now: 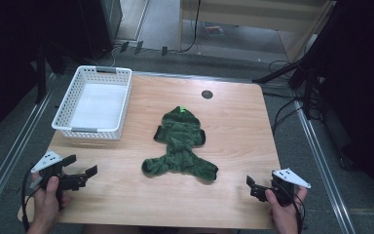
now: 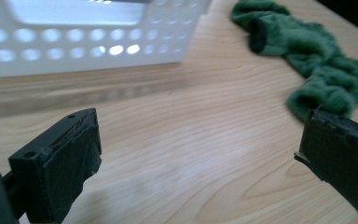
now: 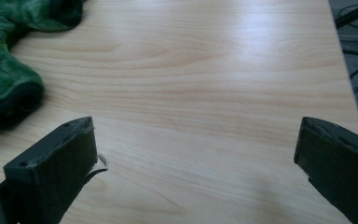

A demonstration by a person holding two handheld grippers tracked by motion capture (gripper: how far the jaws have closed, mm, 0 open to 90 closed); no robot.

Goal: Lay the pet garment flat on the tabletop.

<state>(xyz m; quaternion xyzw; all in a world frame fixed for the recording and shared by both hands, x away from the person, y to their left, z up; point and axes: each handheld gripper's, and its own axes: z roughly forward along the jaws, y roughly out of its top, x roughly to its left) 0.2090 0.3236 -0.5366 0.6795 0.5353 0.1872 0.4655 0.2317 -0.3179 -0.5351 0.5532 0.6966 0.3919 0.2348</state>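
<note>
A small green fleece garment (image 1: 180,144) lies spread flat on the middle of the wooden table (image 1: 233,131), with a bright green tag at its far end. My left gripper (image 1: 82,169) is held low near the table's front left corner, jaws wide open, nothing between them. In the left gripper view the garment (image 2: 317,65) lies ahead to the right, beyond the open left gripper (image 2: 200,161). My right gripper (image 1: 254,187) is at the front right, also open and empty. The right gripper view shows the garment's cuffs (image 3: 7,88) at the left, apart from the open right gripper (image 3: 196,172).
A white perforated plastic basket (image 1: 63,114), empty, stands on the table's far left; its wall (image 2: 74,51) is close ahead in the left gripper view. A round black grommet (image 1: 207,94) sits near the far edge. Cables and dark stands lie on the floor to the right.
</note>
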